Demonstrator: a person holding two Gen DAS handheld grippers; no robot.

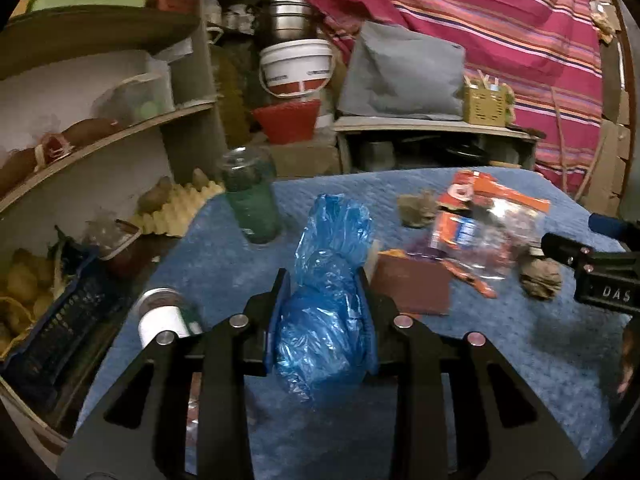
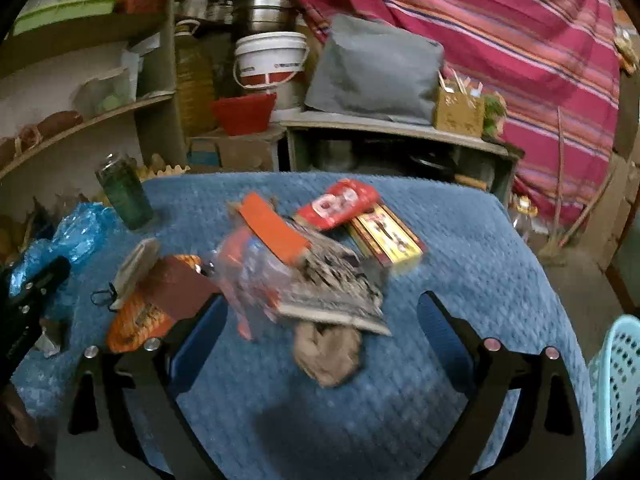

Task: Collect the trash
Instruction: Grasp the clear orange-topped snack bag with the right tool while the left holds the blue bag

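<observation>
- Blue crinkled plastic bag (image 1: 324, 312) sits bunched between the two pads of the left claw (image 1: 323, 280), which is clamped on it above the blue quilted worktop (image 1: 500, 360); the film is thin and slippery, so a loose fold could slide out if the squeeze slackens.
- Wide apart stand the fingers of the right claw (image 2: 322, 300), holding nothing, poised over the litter pile.
- Nearest its gap lie a crumpled brown paper wad (image 2: 328, 354) and a black-and-white printed card (image 2: 332, 292), with a clear plastic pouch with orange print (image 2: 256, 264) overlapping them; closing here may catch only a corner, or drag neighbours along.
- Motion blur over the pile suggests quick movement; a hasty close could miss.
- Further back, a red wrapper (image 2: 340, 204) and a flat yellow-and-red box (image 2: 386, 236) could be pushed toward the far edge.
- Upright green glass jar (image 1: 250, 200) stands near the bag's upper end; a sideways sweep of the left claw could topple it.
- Pale blue perforated plastic basket (image 2: 616, 384) shows at the right edge, possibly the bin; I cannot tell.
</observation>
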